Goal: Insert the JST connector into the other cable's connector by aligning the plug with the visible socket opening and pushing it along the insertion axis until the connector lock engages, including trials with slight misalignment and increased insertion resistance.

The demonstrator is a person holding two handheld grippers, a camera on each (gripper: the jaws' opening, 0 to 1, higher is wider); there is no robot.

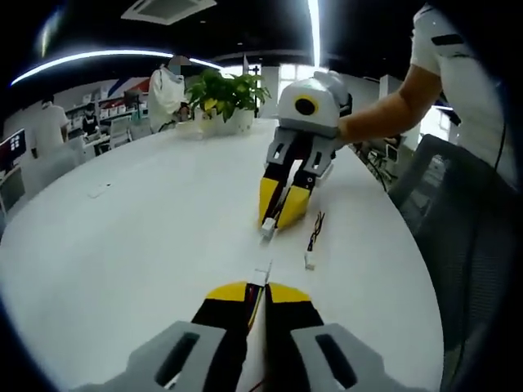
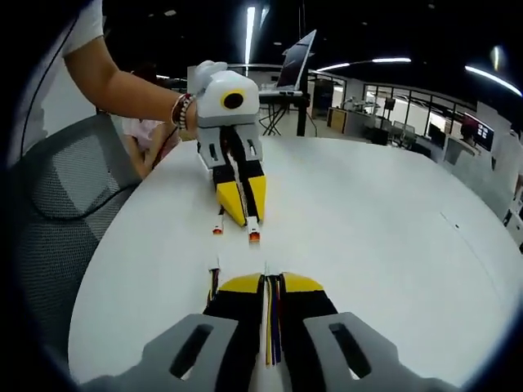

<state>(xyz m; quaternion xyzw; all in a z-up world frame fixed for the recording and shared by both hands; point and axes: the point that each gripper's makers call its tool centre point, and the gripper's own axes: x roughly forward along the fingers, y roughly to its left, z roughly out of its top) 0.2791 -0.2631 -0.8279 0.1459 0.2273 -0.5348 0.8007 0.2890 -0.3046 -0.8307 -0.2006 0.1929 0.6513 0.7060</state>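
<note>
A spare loose black-wired cable (image 1: pixel 313 238) lies on the round white surface (image 1: pixel 147 237). Left claw (image 1: pixel 258 287) and right claw (image 2: pixel 267 280), clenched, each grasp a white JST connector cable (image 1: pixel 269 226), tips apart.

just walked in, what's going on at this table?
A person holds a gripper in each hand over a white table. The left gripper is shut on a cable with a white connector sticking out past the jaws. Facing it, the right gripper is shut on the other cable's connector. The two connectors point at each other, roughly lined up, with a gap between them, so nothing is mated yet. A spare wired connector lies on the table beside them.
</note>
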